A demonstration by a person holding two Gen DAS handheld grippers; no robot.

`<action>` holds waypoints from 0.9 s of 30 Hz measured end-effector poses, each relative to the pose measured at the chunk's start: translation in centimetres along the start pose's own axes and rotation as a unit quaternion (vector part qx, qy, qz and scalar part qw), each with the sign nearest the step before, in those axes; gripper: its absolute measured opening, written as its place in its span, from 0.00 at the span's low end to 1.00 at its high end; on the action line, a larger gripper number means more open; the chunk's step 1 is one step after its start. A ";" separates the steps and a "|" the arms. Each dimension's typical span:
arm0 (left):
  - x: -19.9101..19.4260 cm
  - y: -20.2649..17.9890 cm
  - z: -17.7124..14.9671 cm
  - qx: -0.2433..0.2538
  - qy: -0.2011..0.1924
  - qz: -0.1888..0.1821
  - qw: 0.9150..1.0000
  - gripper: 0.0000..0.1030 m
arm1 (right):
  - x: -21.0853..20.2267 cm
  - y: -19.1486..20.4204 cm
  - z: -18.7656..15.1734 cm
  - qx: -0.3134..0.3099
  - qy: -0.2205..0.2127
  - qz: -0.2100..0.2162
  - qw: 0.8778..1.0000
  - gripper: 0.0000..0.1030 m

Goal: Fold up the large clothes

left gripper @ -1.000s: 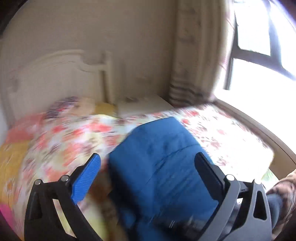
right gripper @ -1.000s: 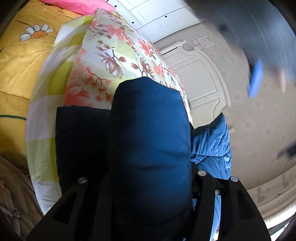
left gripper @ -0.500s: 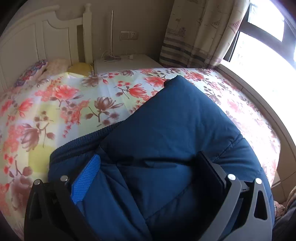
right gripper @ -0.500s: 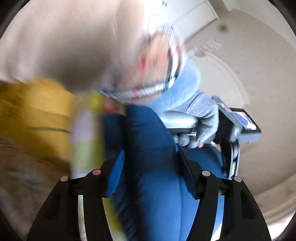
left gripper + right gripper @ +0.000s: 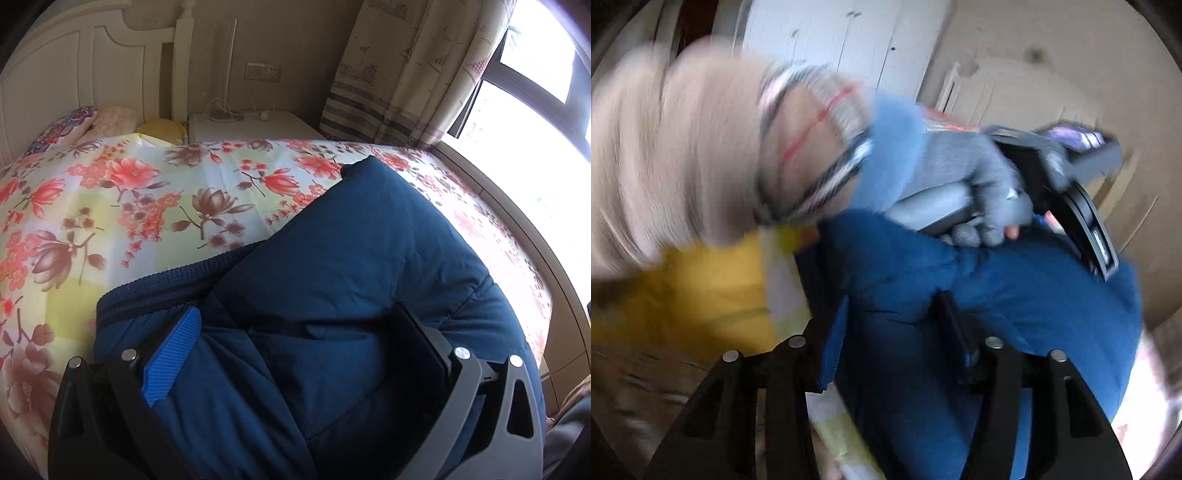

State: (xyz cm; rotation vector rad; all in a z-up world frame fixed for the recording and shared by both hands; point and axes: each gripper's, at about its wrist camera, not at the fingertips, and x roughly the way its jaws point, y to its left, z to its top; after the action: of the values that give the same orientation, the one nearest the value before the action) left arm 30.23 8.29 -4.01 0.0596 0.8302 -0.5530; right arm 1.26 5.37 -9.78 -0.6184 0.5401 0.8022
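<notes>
A padded dark blue jacket lies bunched on the floral bedspread. My left gripper stands wide open over it, with thick folds of the jacket between its fingers. In the blurred right wrist view my right gripper is closed on a thick fold of the same jacket. The person's gloved hand holding the left gripper's handle shows just beyond the fold.
A white headboard and pillows are at the far left. A white nightstand with a lamp, a curtain and a bright window are behind the bed. A yellow blanket lies left of the right gripper.
The left gripper has swung down close over the jacket and settled there. The right gripper has narrowed onto the jacket fold and is swinging fast; its view is blurred.
</notes>
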 end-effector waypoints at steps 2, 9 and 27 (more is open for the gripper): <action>-0.5 0.3 -0.4 -0.013 -0.014 0.009 1.000 0.98 | -0.1 1.0 -0.1 -0.040 0.014 -0.008 0.999 0.62; -2.2 2.0 -1.2 -0.078 -0.053 0.083 0.992 0.98 | -6.7 -9.5 0.3 0.096 -0.074 0.013 0.993 0.57; -1.9 2.9 -1.9 -0.086 0.018 0.325 0.942 0.98 | 7.2 -30.2 0.8 0.250 0.089 -0.033 0.964 0.47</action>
State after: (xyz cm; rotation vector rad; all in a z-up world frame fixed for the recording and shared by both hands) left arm 29.34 12.11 -4.39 0.1756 0.8334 0.1451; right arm 29.35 -6.93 -4.96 -0.2376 0.8484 0.5181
